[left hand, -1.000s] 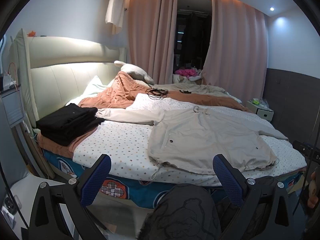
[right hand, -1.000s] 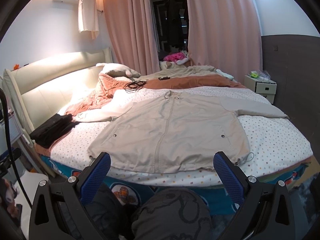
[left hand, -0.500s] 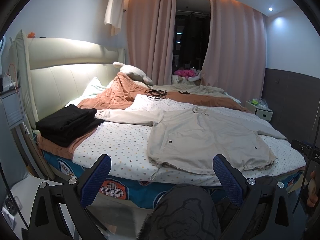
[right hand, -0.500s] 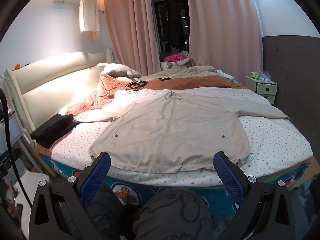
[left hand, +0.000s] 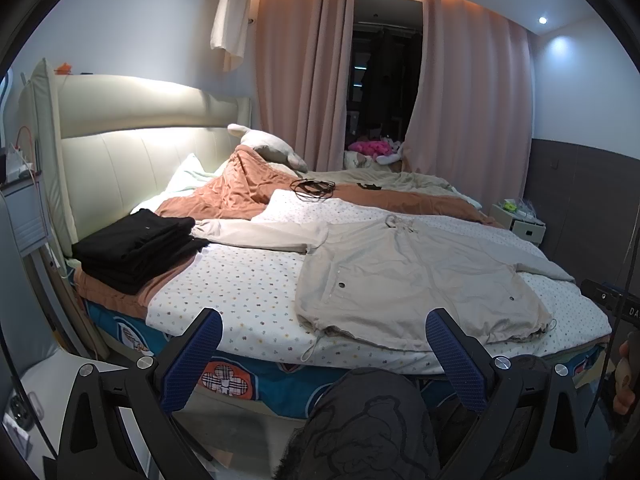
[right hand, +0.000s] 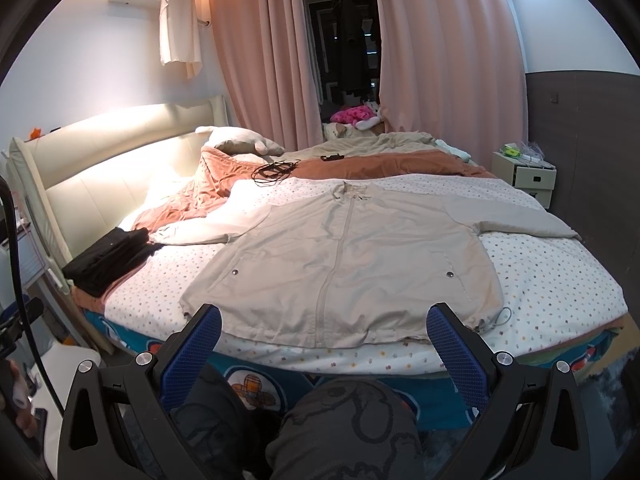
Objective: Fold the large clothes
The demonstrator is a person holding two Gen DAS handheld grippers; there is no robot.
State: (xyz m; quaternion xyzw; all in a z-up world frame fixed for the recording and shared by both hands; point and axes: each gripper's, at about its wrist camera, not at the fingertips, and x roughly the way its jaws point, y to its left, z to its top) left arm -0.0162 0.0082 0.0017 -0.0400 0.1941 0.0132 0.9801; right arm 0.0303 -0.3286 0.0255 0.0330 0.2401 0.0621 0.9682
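A large beige zip-up jacket (right hand: 348, 256) lies spread flat, front up, on the dotted white sheet of the bed (right hand: 560, 276), both sleeves stretched out to the sides. In the left wrist view the same jacket (left hand: 408, 276) sits right of centre. My left gripper (left hand: 324, 354) hangs open off the bed's near edge, short of the jacket's hem, holding nothing. My right gripper (right hand: 324, 350) is also open and empty, in front of the hem's middle. A person's dark-clothed knees (right hand: 344, 428) show under both grippers.
A stack of folded black clothes (left hand: 136, 246) rests at the bed's left near the cream headboard (left hand: 132, 152). An orange-brown blanket (left hand: 248, 196), a pillow and a black cable coil (right hand: 274, 169) lie behind the jacket. A white nightstand (right hand: 524, 176) stands at the right by the pink curtains.
Both views have shifted only slightly; the jacket lies as before and both grippers remain open and empty.
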